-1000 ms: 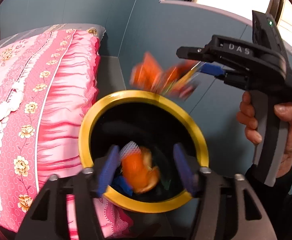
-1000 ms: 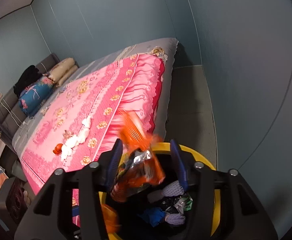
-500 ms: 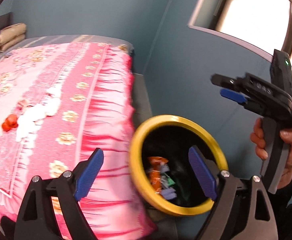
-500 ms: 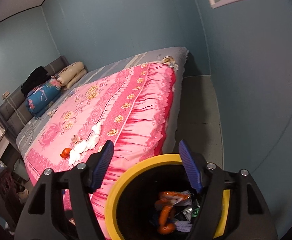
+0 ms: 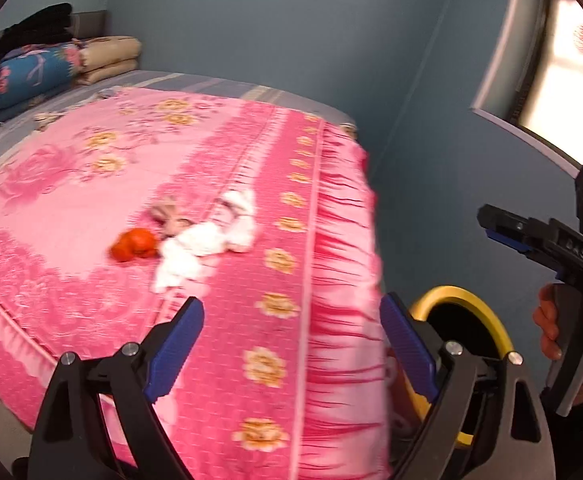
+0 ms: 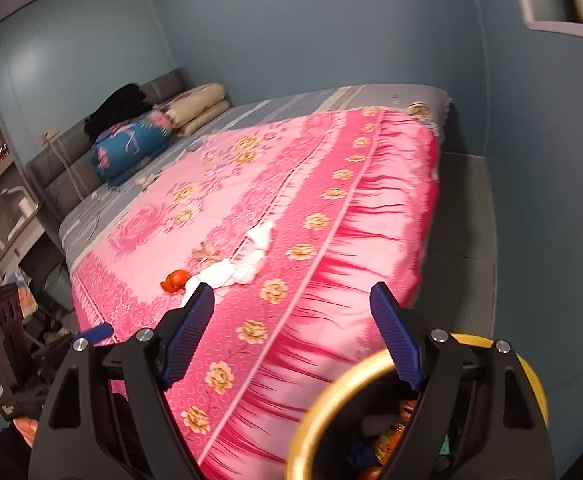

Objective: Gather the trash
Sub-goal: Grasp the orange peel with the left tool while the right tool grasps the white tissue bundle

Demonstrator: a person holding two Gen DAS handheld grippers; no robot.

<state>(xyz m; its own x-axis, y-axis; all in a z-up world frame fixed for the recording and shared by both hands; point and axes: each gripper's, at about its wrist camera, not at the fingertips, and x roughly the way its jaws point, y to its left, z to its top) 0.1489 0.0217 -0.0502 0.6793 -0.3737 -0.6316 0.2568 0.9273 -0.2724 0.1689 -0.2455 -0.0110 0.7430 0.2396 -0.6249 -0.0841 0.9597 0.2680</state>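
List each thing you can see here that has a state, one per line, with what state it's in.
Left gripper: jaws opening, nothing between them.
Right gripper: jaws opening, empty.
Black trash bin with yellow rim: upright beside the bed, wrappers inside.
Crumpled white tissues: lying loose on the pink floral blanket.
Orange peel: on the blanket, beside the tissues.
Blue floral quilt: folded by the headboard.

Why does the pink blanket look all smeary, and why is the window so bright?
Left wrist view: the pink blanket and white tissues are smeared by motion blur, and the window is washed out by glare. Right wrist view: sharper, though the yellow bin rim blurs and the fisheye lens bends the walls.
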